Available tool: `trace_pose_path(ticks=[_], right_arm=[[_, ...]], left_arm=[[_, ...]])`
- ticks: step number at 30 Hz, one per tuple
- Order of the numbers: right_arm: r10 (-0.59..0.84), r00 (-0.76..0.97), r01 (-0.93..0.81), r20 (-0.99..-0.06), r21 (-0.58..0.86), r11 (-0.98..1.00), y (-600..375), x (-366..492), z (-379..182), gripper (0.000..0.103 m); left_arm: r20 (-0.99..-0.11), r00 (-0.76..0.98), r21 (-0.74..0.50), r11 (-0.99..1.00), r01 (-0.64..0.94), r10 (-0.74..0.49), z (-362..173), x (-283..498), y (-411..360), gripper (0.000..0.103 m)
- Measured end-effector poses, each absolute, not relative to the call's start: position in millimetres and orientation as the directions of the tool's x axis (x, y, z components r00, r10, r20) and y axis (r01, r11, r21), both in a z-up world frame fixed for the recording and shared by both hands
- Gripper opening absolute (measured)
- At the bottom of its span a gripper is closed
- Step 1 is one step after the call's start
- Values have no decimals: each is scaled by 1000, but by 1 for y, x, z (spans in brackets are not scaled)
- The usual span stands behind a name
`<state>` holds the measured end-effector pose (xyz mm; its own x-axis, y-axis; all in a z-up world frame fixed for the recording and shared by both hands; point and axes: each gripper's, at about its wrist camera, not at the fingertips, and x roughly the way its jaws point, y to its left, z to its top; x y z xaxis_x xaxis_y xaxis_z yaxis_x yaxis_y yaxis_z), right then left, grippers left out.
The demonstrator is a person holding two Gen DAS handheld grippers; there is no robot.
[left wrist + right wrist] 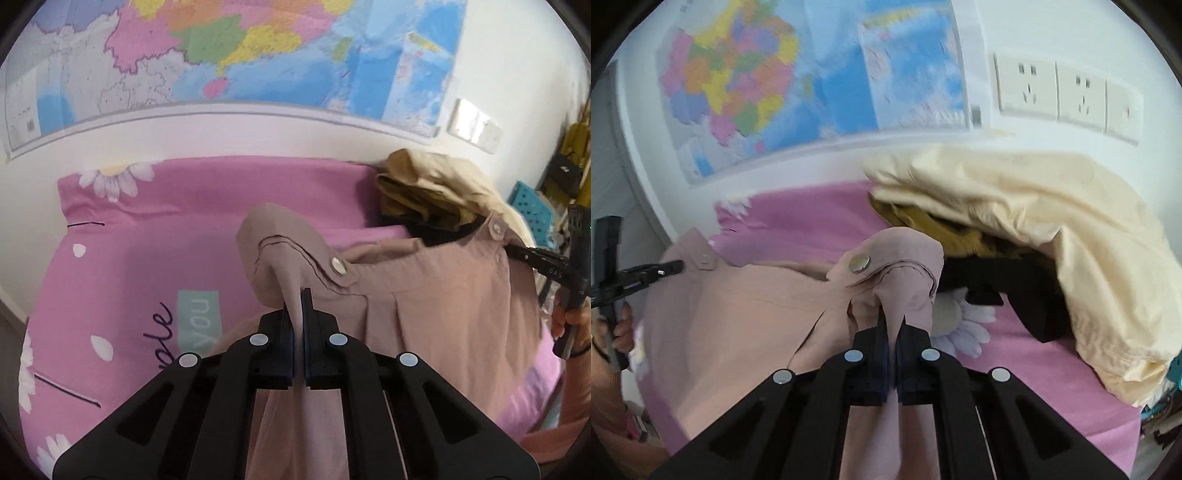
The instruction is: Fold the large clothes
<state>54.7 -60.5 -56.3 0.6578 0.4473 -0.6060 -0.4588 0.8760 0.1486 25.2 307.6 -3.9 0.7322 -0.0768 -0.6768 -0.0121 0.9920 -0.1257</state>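
Note:
A dusty-pink garment [424, 295] with button tabs at both shoulders hangs stretched between my two grippers above a pink flowered bed sheet [155, 236]. My left gripper [298, 302] is shut on the fabric just below its left shoulder tab, and the cloth runs down between the jaws. My right gripper [893, 320] is shut on the garment [746, 317] by the other shoulder tab. Each gripper shows in the other's view: the right gripper [517, 253] at the garment's far corner, the left gripper [677, 266] at the left.
A pile of cream and mustard clothes [1052, 221] with a black piece [1027, 295] under it lies at the back right of the bed. A wall map [240, 55] and white sockets [1071, 96] are behind. A teal crate [532, 201] stands at the right.

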Motion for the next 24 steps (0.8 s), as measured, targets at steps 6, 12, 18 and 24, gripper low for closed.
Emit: trace_pose_path(ticks=[6, 12, 18, 24], right_arm=[[411, 574, -418, -708, 179, 891, -47, 88, -106, 5], [413, 612, -397, -675, 189, 898, -51, 91, -90, 4], [386, 573, -387, -723, 177, 905, -42, 106, -109, 5], [374, 593, -373, -714, 168, 912, -45, 104, -106, 5]], left_arm=[[-781, 625, -71, 993, -91, 1, -58, 53, 317, 13], [-749, 658, -22, 990, -138, 75, -44, 52, 321, 13], [-748, 640, 39, 975, -219, 174, -41, 56, 319, 16], [-644, 763, -9, 996, -88, 61, -6, 6, 284, 47]])
